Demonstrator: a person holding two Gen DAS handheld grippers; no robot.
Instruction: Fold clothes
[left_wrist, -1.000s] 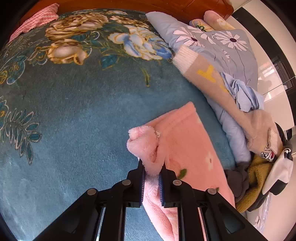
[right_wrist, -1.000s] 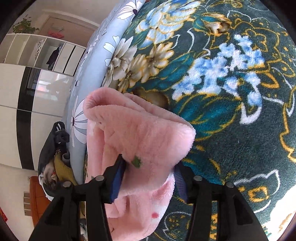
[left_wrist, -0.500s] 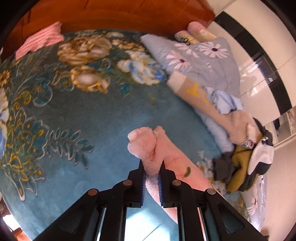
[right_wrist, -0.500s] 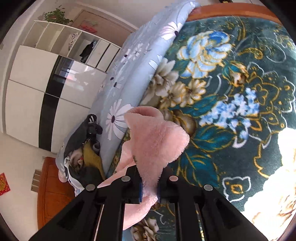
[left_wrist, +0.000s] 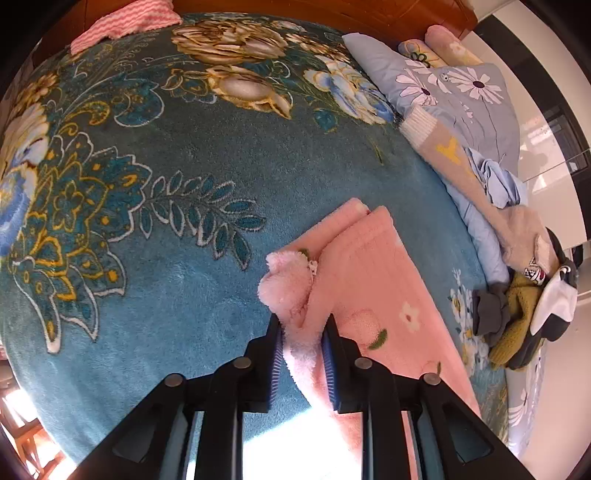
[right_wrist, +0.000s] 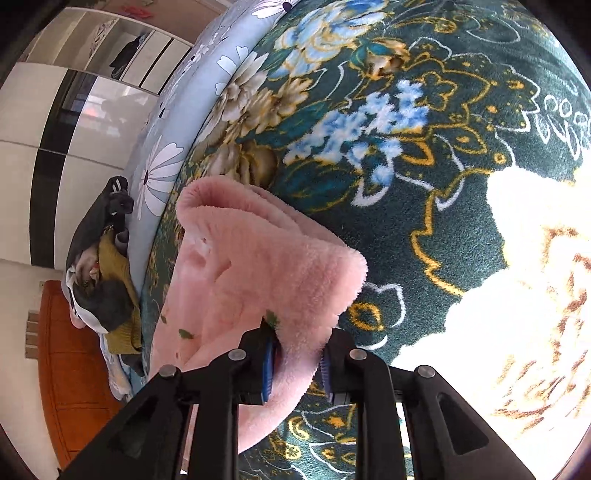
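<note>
A pink fleece garment (left_wrist: 373, 291) with small flower and leaf prints lies folded over on the teal floral blanket (left_wrist: 184, 184). My left gripper (left_wrist: 302, 334) is shut on a bunched pink corner of it, just above the blanket. In the right wrist view my right gripper (right_wrist: 295, 349) is shut on another edge of the pink garment (right_wrist: 258, 266), which curls up in front of the fingers. Each gripper is out of the other's view.
A pile of other clothes (left_wrist: 524, 317), dark grey, mustard and white, lies at the bed's edge; it also shows in the right wrist view (right_wrist: 103, 280). A beige sweater (left_wrist: 461, 166) and pale blue cloth rest on a daisy quilt (left_wrist: 465, 92). A wooden headboard (left_wrist: 332, 11) stands behind.
Both grippers have come down toward the blanket with the pink garment. It now lies spread and doubled over, where half a second ago it hung lifted.
</note>
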